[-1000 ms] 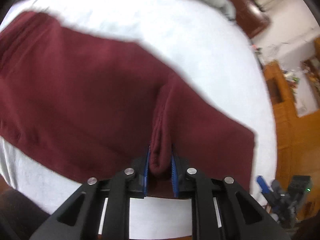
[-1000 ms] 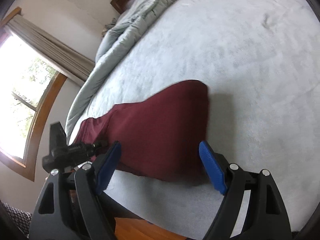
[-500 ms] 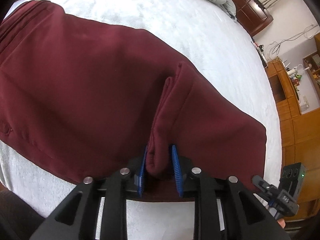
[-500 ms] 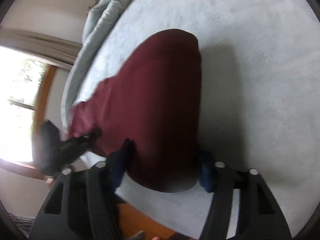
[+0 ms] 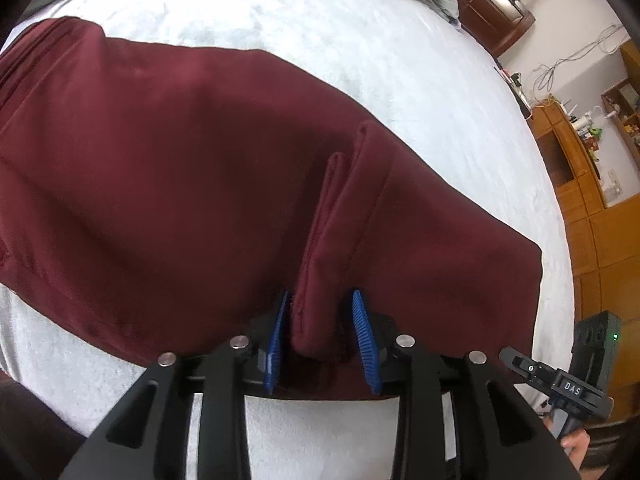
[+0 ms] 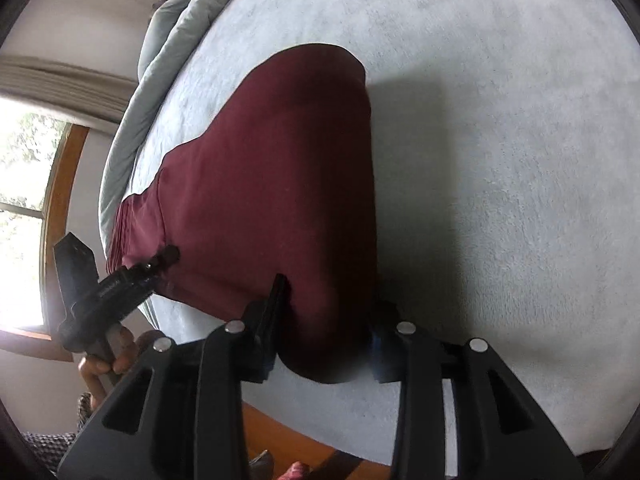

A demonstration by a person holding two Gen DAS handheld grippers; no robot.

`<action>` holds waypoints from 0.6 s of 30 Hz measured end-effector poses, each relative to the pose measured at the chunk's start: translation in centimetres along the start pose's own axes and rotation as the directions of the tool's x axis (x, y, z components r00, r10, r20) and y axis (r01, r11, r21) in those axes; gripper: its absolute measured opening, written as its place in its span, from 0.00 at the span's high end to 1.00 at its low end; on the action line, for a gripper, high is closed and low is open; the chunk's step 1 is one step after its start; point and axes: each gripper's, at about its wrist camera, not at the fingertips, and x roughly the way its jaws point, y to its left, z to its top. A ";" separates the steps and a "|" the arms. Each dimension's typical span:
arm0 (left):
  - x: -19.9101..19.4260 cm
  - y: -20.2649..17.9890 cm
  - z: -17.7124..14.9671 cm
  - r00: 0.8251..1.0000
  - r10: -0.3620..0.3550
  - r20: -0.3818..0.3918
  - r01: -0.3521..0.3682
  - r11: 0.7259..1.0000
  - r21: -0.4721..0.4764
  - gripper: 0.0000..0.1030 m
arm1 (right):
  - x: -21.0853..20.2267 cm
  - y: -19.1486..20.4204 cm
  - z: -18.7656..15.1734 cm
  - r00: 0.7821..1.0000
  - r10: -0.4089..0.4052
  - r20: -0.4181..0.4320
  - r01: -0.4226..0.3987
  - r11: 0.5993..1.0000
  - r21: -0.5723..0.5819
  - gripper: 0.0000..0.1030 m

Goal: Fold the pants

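We are looking down on a bed (image 5: 320, 12) spread with a pale, fuzzy cover, a rumpled grey quilt (image 6: 180, 28) bunching along its far side beneath a wood-framed window (image 6: 36, 200). The maroon pants (image 5: 168, 184) are lying flat across the cover near the bed's near edge, the gathered waistband (image 6: 128, 236) pointing toward the window side. Wooden cabinets (image 5: 592, 208) are lining the wall beyond the bed. Our left gripper (image 5: 322, 340) is hovering over a raised fold of the pants; its blue fingers (image 5: 364, 340) have just been opening and are standing a little apart, the ridge of cloth sitting loosely between them. Our right gripper (image 6: 324, 344) has just been closing, and its fingers (image 6: 272, 312) are pinching the rounded leg end of the pants at the bed's edge.
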 end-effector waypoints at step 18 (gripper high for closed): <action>1.8 -6.7 5.3 1.000 -0.022 0.019 0.019 0.988 0.151 0.55 | 0.6 5.9 6.9 0.976 -0.186 0.117 0.207 0.957 -0.205 0.47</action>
